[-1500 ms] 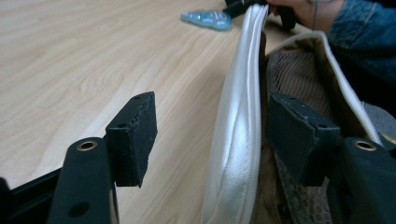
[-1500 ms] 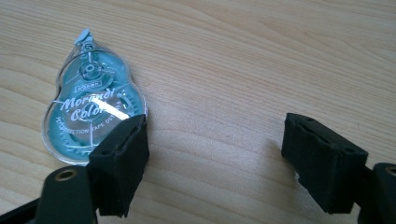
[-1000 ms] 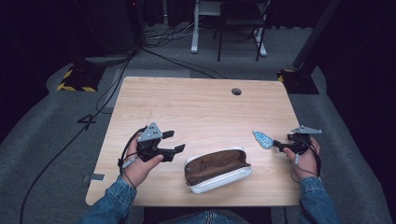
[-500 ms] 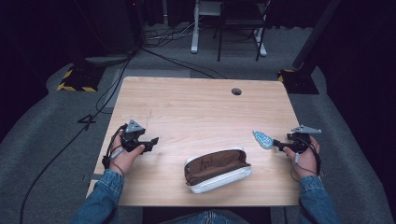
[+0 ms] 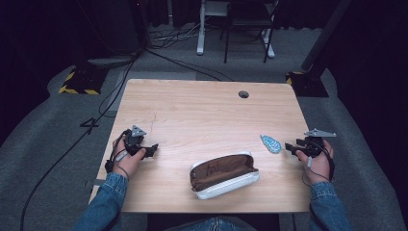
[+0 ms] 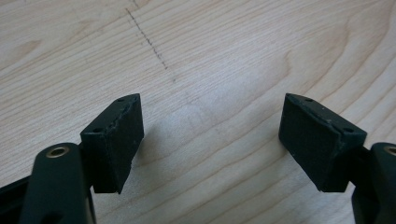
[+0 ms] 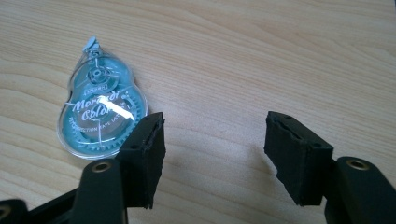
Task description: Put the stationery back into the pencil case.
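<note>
Teal correction tape (image 7: 100, 116) lay beside the right gripper (image 7: 212, 156), both grippers' jaws spread empty; the pouch (image 5: 223, 174) gaped, perhaps awaiting it.

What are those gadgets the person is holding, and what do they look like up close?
Each hand holds a black two-jaw gripper: the left gripper and the right gripper. Each carries a grey three-cornered plate on top and trails a dark cable. The jaws end in blocky black pads with small screw holes and brass-coloured rivets behind them. The person wears blue denim sleeves.
</note>
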Action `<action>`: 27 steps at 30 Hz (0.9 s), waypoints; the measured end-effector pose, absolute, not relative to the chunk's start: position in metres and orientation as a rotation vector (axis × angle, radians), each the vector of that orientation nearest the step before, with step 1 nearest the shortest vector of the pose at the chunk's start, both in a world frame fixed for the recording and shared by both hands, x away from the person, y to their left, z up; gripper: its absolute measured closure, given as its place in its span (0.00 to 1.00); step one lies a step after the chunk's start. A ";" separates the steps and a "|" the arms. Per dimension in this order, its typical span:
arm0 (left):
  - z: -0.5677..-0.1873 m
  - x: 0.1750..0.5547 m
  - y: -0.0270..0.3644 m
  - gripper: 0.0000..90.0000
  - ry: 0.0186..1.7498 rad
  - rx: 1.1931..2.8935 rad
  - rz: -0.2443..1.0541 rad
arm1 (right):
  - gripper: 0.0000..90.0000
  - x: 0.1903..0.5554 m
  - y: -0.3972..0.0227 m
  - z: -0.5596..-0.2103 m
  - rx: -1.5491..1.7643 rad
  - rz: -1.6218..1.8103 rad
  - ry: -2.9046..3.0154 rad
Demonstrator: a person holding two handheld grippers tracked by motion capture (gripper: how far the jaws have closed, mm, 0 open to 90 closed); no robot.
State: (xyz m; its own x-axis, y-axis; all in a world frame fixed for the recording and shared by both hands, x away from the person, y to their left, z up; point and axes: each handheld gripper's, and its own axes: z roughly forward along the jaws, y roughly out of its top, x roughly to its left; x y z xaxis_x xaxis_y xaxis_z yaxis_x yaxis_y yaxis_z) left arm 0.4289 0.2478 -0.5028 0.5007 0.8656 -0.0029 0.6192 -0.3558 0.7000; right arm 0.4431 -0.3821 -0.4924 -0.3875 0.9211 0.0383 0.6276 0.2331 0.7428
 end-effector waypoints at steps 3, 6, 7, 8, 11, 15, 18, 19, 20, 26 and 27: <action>-0.504 0.429 0.250 0.23 1.220 2.084 0.478 | 0.45 0.443 -0.382 -0.487 1.417 0.981 2.098; -0.504 0.430 0.251 0.23 1.223 2.083 0.471 | 0.47 0.442 -0.382 -0.483 1.421 0.985 2.099; -0.504 0.430 0.251 0.23 1.227 2.080 0.470 | 0.48 0.441 -0.383 -0.481 1.423 0.982 2.102; -0.504 0.430 0.251 0.23 1.223 2.084 0.470 | 0.50 0.441 -0.382 -0.478 1.427 0.982 2.104; -0.504 0.430 0.251 0.23 1.225 2.083 0.472 | 0.54 0.438 -0.381 -0.468 1.444 0.973 2.121; -0.504 0.430 0.251 0.23 1.224 2.082 0.472 | 0.55 0.436 -0.378 -0.459 1.439 0.979 2.139; -0.504 0.430 0.251 0.23 1.224 2.082 0.472 | 0.52 0.437 -0.374 -0.455 1.431 0.970 2.166; -0.504 0.430 0.251 0.23 1.225 2.082 0.472 | 0.49 0.438 -0.372 -0.454 1.427 0.955 2.192; -0.504 0.430 0.251 0.23 1.228 2.080 0.472 | 0.48 0.438 -0.369 -0.453 1.428 0.937 2.217; -0.504 0.430 0.251 0.23 1.231 2.076 0.469 | 0.26 0.437 -0.353 -0.442 1.348 0.828 2.265; -0.504 0.430 0.251 0.23 1.231 2.077 0.470 | 0.24 0.437 -0.351 -0.441 1.344 0.827 2.270</action>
